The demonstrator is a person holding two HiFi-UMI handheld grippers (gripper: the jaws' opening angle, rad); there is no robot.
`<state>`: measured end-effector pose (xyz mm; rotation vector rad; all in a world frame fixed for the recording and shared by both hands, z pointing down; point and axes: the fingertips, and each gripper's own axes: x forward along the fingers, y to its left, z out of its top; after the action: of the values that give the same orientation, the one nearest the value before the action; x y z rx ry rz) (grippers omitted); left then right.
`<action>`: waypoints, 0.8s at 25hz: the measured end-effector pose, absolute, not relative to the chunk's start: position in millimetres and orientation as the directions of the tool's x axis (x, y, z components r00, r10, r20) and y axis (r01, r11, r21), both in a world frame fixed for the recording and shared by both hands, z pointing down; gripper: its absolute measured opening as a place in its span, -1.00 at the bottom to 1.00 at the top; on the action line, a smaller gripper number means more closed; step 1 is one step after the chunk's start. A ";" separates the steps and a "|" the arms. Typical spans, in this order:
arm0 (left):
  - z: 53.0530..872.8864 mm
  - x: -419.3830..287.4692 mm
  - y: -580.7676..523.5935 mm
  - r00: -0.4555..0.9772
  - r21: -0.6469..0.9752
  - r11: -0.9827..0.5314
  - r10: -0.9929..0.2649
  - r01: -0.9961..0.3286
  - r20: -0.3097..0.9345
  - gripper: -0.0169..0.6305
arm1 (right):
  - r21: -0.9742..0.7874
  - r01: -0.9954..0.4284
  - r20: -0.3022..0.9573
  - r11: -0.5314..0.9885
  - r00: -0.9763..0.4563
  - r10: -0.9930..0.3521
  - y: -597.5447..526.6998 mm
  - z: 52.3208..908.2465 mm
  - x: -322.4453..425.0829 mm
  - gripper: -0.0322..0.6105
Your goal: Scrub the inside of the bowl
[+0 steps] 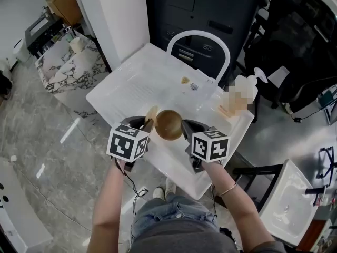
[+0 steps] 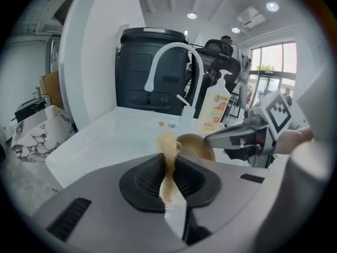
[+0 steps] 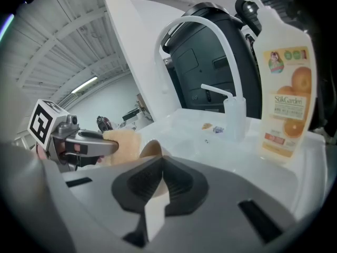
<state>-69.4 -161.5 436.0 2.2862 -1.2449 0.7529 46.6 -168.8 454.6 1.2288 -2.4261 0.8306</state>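
While the left gripper (image 2: 168, 175) pinches the sponge (image 2: 168, 147) at the bowl's (image 1: 168, 124) 9 o'clock and the right gripper (image 3: 158, 186) clamps its rim at 3, over the sink (image 1: 131, 86), hard scrubbing could well twist that thin rim grip loose.

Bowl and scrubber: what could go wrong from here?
1. The right gripper pinches the bowl only by its rim; scrubbing pressure could twist it loose.
2. The left gripper clamps the fibrous scrubber by a thin strip, so it may fold or pull out.
3. The bowl is near the front edge of the sink tray; a slip might send it off.
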 end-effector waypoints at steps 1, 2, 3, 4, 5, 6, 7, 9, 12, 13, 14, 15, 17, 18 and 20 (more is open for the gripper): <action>434.1 -73.7 -161.5 0.440 0.108 -0.491 -0.635 -0.864 0.635 -0.81 | -0.364 -0.804 0.498 0.470 -0.595 -0.631 -170.0 455.3 45.6 -0.85; 432.1 -78.6 -161.4 0.428 0.105 -0.475 -0.648 -0.874 0.630 -0.81 | -0.369 -0.801 0.498 0.472 -0.599 -0.627 -171.4 455.8 44.4 -0.85; 430.2 -84.0 -161.4 0.415 0.101 -0.458 -0.662 -0.883 0.624 -0.81 | -0.375 -0.796 0.497 0.474 -0.605 -0.623 -172.8 456.2 42.9 -0.85; 428.2 -89.8 -161.4 0.400 0.097 -0.439 -0.677 -0.893 0.617 -0.81 | -0.383 -0.791 0.495 0.477 -0.612 -0.617 -174.5 456.2 41.0 -0.86; 426.2 -95.3 -161.5 0.387 0.095 -0.420 -0.693 -0.902 0.609 -0.81 | -0.392 -0.786 0.493 0.479 -0.619 -0.611 -176.2 456.0 39.1 -0.86; 424.2 -100.1 -161.5 0.374 0.094 -0.402 -0.708 -0.911 0.599 -0.81 | -0.399 -0.781 0.492 0.481 -0.625 -0.606 -178.1 455.7 37.2 -0.86; 422.4 -104.3 -161.2 0.363 0.095 -0.385 -0.722 -0.918 0.589 -0.81 | -0.404 -0.777 0.491 0.484 -0.630 -0.602 -180.0 455.5 35.4 -0.86; 420.1 -111.3 -159.7 0.343 0.097 -0.354 -0.744 -0.930 0.574 -0.81 | -0.414 -0.769 0.490 0.487 -0.639 -0.593 -184.0 455.7 31.6 -0.86; 418.3 -121.9 -156.8 0.304 0.091 -0.306 -0.775 -0.948 0.554 -0.81 | -0.460 -0.755 0.484 0.468 -0.655 -0.580 -192.3 458.9 25.8 -0.86; 416.9 -125.7 -155.9 0.290 0.088 -0.290 -0.788 -0.953 0.543 -0.81 | -0.479 -0.750 0.481 0.457 -0.660 -0.577 -195.3 460.6 24.3 -0.86; 414.8 -129.5 -155.1 0.277 0.087 -0.274 -0.802 -0.958 0.529 -0.81 | -0.499 -0.744 0.479 0.444 -0.664 -0.574 -198.2 462.3 22.8 -0.86; 412.1 -133.6 -154.5 0.264 0.088 -0.256 -0.818 -0.963 0.511 -0.81 | -0.521 -0.738 0.478 0.429 -0.668 -0.570 -200.6 464.4 21.2 -0.86; 405.9 -143.1 -153.5 0.233 0.090 -0.216 -0.852 -0.972 0.469 -0.81 | -0.568 -0.722 0.474 0.394 -0.679 -0.561 -205.2 469.0 16.1 -0.86; 402.8 -148.1 -153.3 0.216 0.091 -0.196 -0.868 -0.976 0.447 -0.81 | -0.590 -0.714 0.471 0.377 -0.683 -0.559 -207.9 471.0 13.1 -0.86; 398.3 -157.0 -153.9 0.186 0.090 -0.163 -0.894 -0.983 0.408 -0.81 | -0.620 -0.704 0.465 0.346 -0.685 -0.560 -214.7 473.9 7.5 -0.86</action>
<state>-157.0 -153.9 398.3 2.1356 -1.7751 0.3733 7.5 -214.7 473.9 1.1551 -2.4328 1.2536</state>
